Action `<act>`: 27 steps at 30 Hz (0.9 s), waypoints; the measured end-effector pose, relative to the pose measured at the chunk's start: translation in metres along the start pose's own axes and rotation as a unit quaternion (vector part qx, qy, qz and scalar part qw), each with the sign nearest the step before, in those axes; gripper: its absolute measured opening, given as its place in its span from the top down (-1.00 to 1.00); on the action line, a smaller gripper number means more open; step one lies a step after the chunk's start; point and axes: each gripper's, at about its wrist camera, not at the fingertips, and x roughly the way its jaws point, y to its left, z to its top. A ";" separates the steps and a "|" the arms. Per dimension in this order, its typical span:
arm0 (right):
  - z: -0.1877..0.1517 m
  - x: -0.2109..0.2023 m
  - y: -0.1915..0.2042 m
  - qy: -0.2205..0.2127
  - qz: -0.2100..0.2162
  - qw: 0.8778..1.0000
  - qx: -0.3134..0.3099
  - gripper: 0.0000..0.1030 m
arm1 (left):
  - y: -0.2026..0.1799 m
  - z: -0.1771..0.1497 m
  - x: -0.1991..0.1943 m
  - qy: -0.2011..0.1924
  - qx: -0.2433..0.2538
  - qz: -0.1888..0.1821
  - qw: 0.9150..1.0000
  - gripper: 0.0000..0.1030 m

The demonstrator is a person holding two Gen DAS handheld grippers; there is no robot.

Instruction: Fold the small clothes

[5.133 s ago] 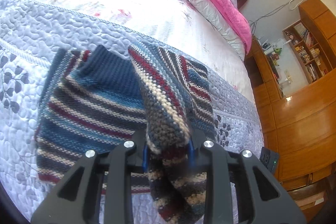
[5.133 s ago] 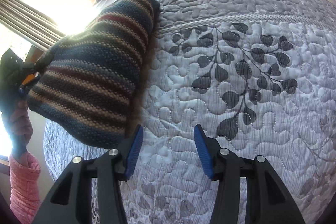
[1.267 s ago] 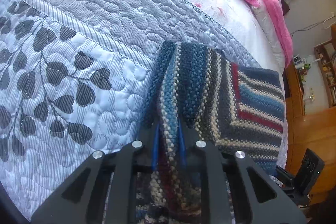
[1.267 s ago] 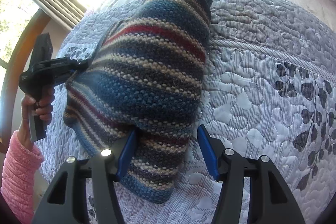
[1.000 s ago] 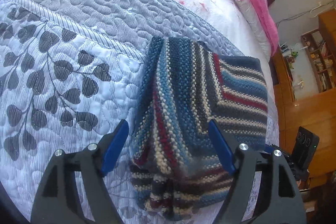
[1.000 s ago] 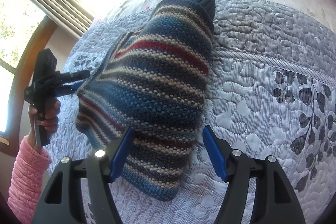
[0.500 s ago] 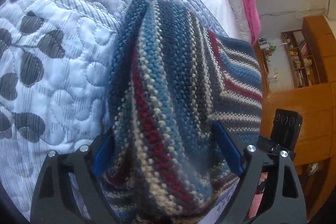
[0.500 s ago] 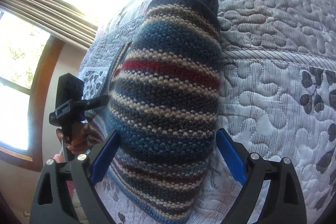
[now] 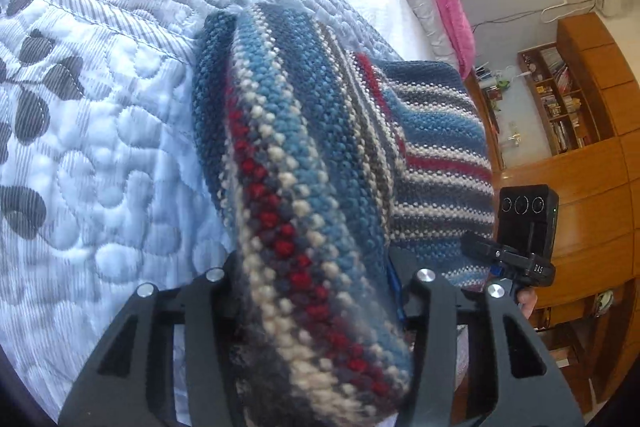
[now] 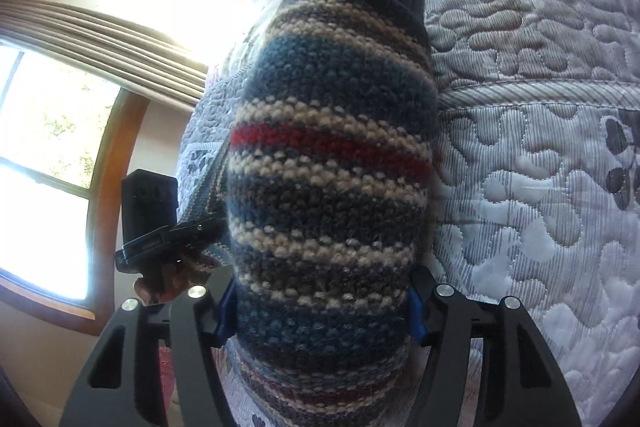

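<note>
The sweater [image 9: 320, 163] fills the middle of both views, lying folded on the bed [image 9: 100, 131], its thick folded edge now pushed deep between the spread fingers of my left claw [image 9: 316, 287] at lower centre, where a second ago I had only just let go and backed off. My right claw [image 10: 320, 311] has closed in the same way, spread wide around the other end at the bottom of its view. I judge both are set to pinch the bundle for the next fold or a lift.
</note>
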 end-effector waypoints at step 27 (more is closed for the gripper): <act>-0.215 -0.192 -0.151 -0.030 -0.031 0.997 0.069 -0.34 | -0.130 -0.195 0.085 0.026 0.071 0.021 0.997 0.13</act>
